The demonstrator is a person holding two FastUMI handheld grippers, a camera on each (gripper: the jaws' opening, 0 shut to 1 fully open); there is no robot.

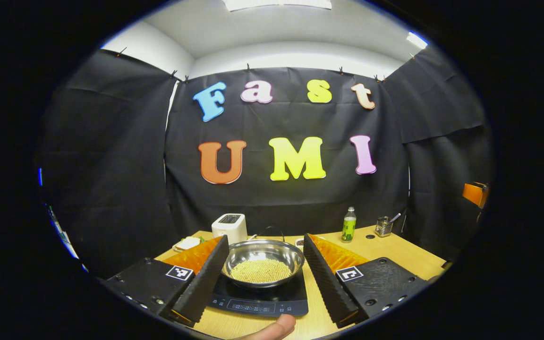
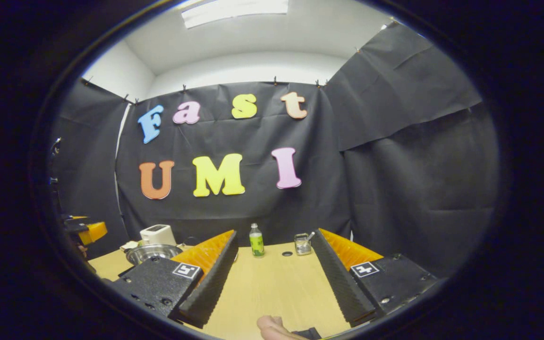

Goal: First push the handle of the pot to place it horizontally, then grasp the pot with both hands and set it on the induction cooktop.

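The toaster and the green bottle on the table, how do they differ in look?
The toaster is white, wide and boxy; the bottle is green, tall and slim with a pale cap. The toaster stands behind the pot, toward the table's left; the bottle stands farther right. Both stand upright near the black cloth wall.

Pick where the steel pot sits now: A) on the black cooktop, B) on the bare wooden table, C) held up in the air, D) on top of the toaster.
A: the pot rests on the black cooktop, between the open left gripper fingers.
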